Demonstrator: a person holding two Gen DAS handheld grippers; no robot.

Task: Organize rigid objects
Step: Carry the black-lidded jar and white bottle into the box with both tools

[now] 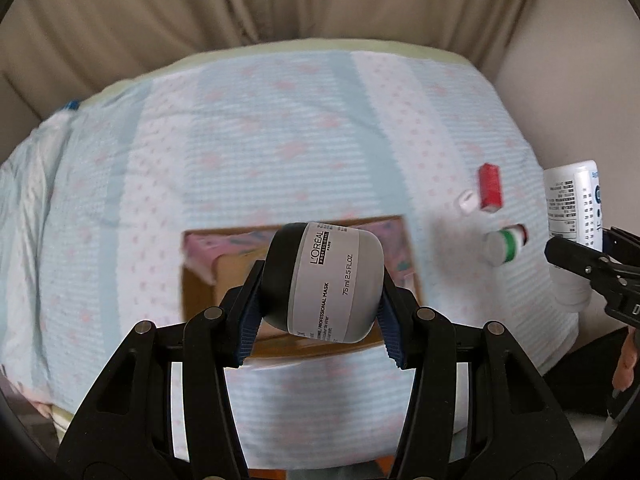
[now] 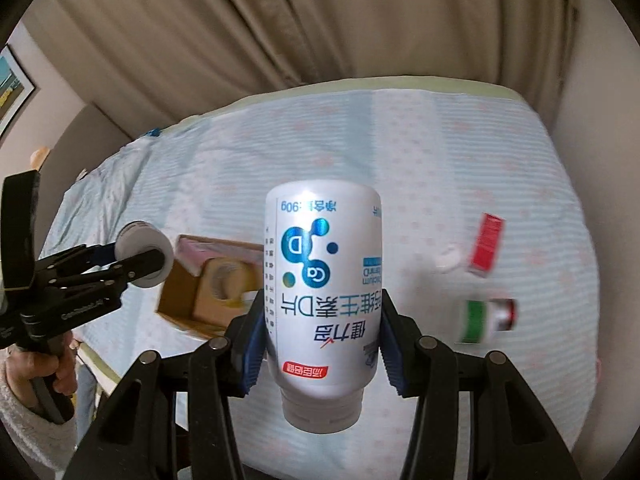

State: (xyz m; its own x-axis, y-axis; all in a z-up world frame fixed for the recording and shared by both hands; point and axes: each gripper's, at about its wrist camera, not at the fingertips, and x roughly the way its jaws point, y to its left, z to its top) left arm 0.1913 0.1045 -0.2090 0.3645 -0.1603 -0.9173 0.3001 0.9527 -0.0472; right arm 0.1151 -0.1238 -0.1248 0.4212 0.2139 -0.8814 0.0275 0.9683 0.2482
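Note:
My left gripper (image 1: 320, 304) is shut on a grey L'Oreal mask jar (image 1: 332, 280) with a black lid, held above an open cardboard box (image 1: 200, 280) on the bed. The jar also shows in the right wrist view (image 2: 144, 254), over the box (image 2: 184, 300). My right gripper (image 2: 322, 340) is shut on a white calcium tablet bottle (image 2: 322, 280), held upside down with its cap toward the camera. That bottle shows at the right edge of the left wrist view (image 1: 572, 216).
On the blue patterned bedspread (image 1: 280, 140) lie a red box (image 1: 491, 187), a small white cap (image 1: 467, 201) and a bottle with green and red bands (image 1: 506, 242). Beige curtains hang behind the bed. A wall stands to the right.

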